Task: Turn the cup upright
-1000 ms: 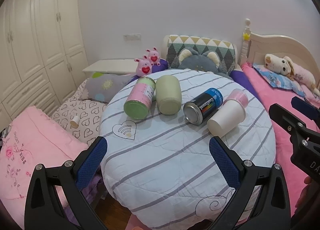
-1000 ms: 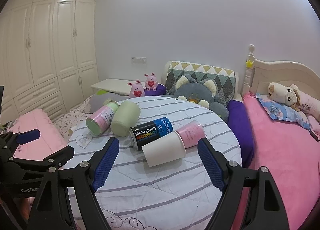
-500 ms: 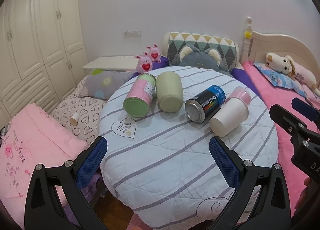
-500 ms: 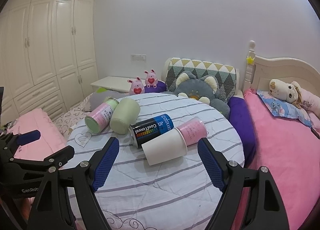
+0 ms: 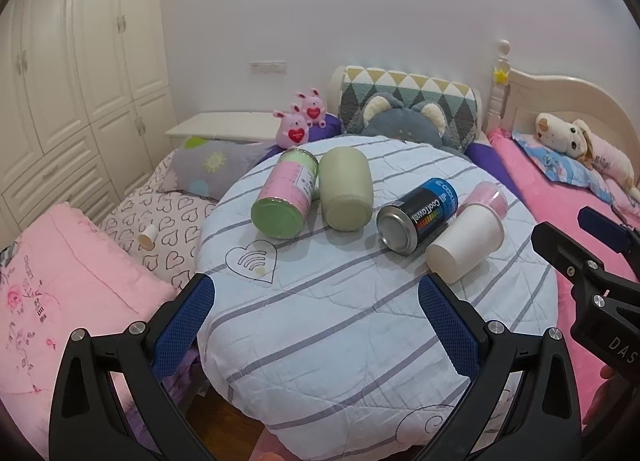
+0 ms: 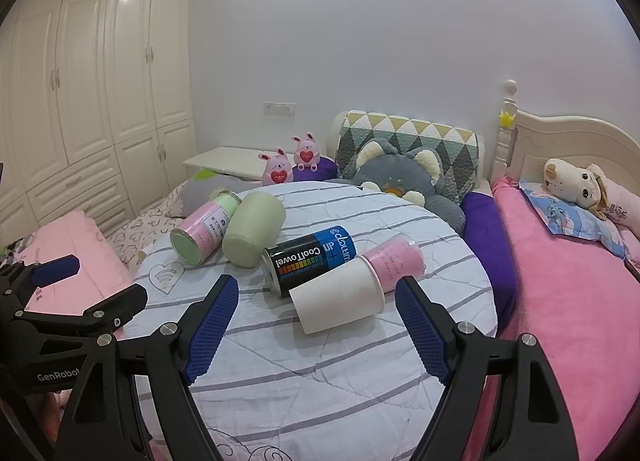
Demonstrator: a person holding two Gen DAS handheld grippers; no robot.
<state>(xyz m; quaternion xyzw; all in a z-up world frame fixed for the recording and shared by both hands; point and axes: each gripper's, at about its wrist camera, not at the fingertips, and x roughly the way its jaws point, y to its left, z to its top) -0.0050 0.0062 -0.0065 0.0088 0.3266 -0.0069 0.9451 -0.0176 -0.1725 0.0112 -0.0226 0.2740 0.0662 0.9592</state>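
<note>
Both grippers spread empty, white cup sideways near table edge

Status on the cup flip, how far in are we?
Nothing done yet: the white paper cup lies on its side on the round table, beside the black can and against a pink cup. In hand: nothing. The right gripper is open, facing the cup; the left gripper is open too. Left: grasp, turn upright, set down.
</note>
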